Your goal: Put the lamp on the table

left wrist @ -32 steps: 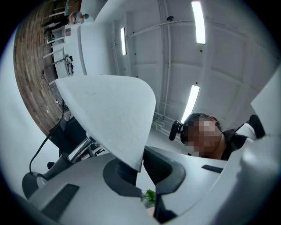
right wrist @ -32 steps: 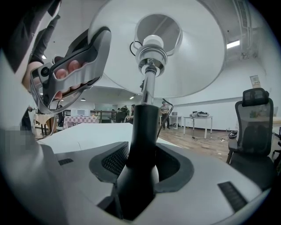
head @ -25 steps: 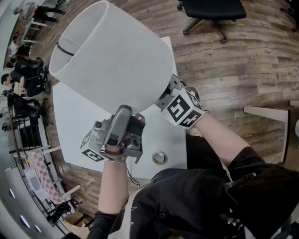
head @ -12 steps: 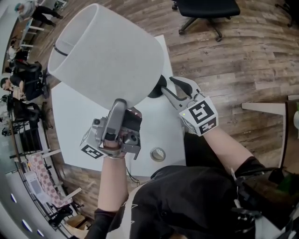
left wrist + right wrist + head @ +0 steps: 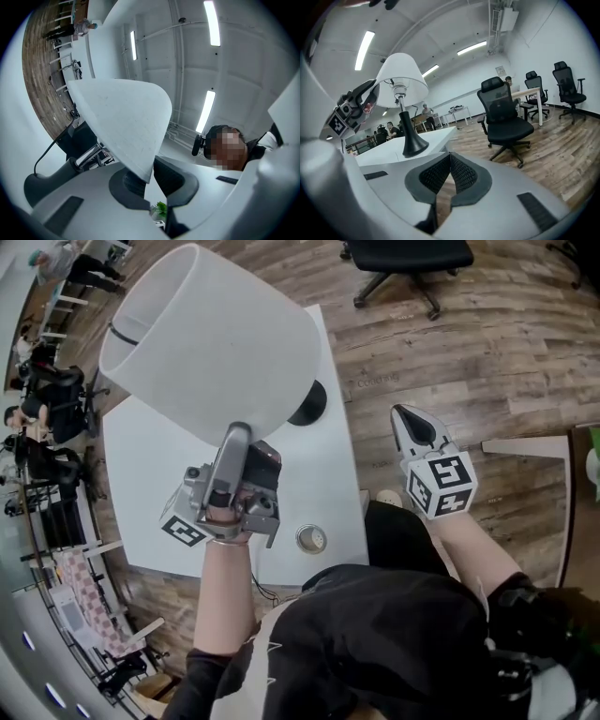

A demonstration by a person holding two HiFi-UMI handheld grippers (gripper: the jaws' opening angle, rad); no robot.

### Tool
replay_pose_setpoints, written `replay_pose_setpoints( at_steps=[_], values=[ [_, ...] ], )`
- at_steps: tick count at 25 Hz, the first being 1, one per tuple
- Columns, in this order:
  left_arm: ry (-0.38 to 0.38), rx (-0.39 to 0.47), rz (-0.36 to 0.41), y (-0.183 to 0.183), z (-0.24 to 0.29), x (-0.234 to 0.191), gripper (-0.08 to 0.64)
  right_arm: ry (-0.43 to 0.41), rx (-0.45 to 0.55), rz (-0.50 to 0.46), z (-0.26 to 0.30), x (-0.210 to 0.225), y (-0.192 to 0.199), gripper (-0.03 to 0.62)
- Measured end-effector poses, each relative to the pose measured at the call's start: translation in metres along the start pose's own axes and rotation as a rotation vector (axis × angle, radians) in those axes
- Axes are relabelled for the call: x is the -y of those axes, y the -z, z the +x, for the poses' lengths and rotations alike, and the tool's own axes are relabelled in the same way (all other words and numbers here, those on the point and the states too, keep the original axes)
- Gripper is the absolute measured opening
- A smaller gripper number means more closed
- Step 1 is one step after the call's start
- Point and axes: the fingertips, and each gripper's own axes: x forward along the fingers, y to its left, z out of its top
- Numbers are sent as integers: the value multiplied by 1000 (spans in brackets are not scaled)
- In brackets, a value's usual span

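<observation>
Lamp (image 5: 220,352) stands on desk (image 5: 328,493); left gripper (image 5: 236,435) clamps its shade (image 5: 122,117) at six o'clock; right gripper (image 5: 406,418), just closed empty, at four o'clock.

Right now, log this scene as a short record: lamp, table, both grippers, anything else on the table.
lamp: black base stands on the table, near its right edge in the head view
left gripper: shut on the lampshade at its lower rim
right gripper: jaws just closed, nothing between them; clear of the lamp, over the floor
also on table: tape roll near the front edge
</observation>
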Motion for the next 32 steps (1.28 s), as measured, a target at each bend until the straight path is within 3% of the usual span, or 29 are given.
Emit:
replay_pose_setpoints(
  at_steps=[13, 20, 32],
  values=[
    [-22, 12, -26, 6, 0, 4, 34, 75, 53, 92, -43, 22, -4, 18],
    [-35, -4, -32, 13, 1, 7, 38, 108, 19, 144, -56, 28, 6, 18],
    [-57, -36, -35, 29, 0, 11, 44, 80, 28, 138, -62, 16, 5, 18]
  ],
)
